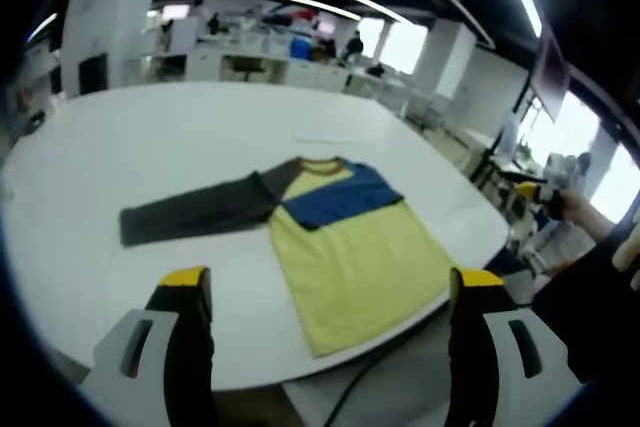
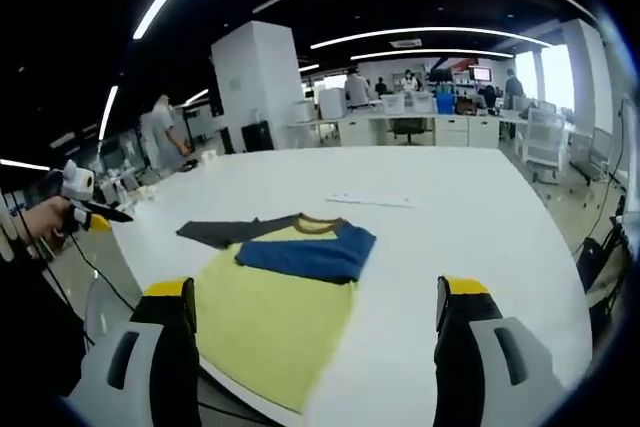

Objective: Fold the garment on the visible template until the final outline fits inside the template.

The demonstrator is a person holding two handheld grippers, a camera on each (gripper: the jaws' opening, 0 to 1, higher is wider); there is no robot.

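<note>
A white table (image 1: 180, 137) stands in an open office with desks behind. The shirt (image 1: 340, 237) lies flat near its edge, one blue sleeve folded across, the grey sleeve outstretched. The left gripper (image 1: 330, 292) and right gripper (image 2: 315, 297) hang wide open above it, holding nothing.

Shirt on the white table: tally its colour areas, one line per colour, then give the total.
Shirt, colour areas as seen in the left gripper view:
Yellow body: 1
Blue sleeve folded across the chest: 1
Dark grey sleeve stretched out flat: 1
Total: 3 colour areas
</note>
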